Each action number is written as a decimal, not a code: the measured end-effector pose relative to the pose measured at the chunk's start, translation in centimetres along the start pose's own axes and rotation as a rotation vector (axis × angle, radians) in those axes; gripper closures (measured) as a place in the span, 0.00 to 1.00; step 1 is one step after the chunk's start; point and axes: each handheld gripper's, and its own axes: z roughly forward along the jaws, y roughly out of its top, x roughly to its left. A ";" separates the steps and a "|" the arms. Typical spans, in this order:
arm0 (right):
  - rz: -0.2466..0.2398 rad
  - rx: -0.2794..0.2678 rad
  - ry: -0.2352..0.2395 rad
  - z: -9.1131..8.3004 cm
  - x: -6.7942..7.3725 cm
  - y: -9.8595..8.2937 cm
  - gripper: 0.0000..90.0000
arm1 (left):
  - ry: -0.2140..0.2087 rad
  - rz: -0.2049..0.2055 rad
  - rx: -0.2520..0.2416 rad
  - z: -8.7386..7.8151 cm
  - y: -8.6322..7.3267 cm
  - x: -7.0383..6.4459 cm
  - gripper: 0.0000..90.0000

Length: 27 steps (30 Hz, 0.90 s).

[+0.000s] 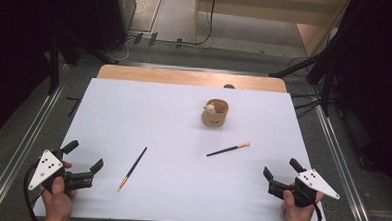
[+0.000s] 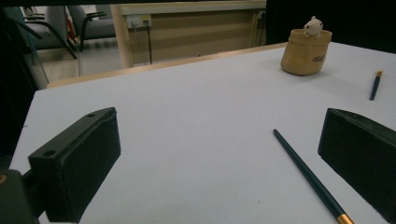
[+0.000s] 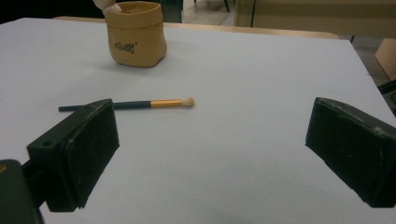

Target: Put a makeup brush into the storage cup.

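Two claws wait at the near edge of the bench, both released.

The left claw (image 1: 84, 163) sits at the near left corner, jaws spread and empty; the right claw (image 1: 280, 174) at the near right corner, likewise released. Between them lie two brushes: the left brush (image 1: 133, 168) near the left claw, the right brush (image 1: 228, 149) nearer mid-bench. A tan pot (image 1: 215, 113) stands towards the far edge.
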 end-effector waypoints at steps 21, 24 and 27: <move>-0.030 -0.012 0.094 -0.9 0.5 3.7 0.03 | 0.000 -0.006 -0.007 0.2 1.0 -0.1 0.00; -0.038 -0.002 0.123 -0.5 0.8 4.5 0.03 | -0.005 -0.019 -0.012 0.1 1.1 -0.1 0.00; -0.047 0.020 0.147 0.1 0.9 5.3 0.03 | -0.009 -0.018 -0.016 0.1 1.2 -0.2 0.00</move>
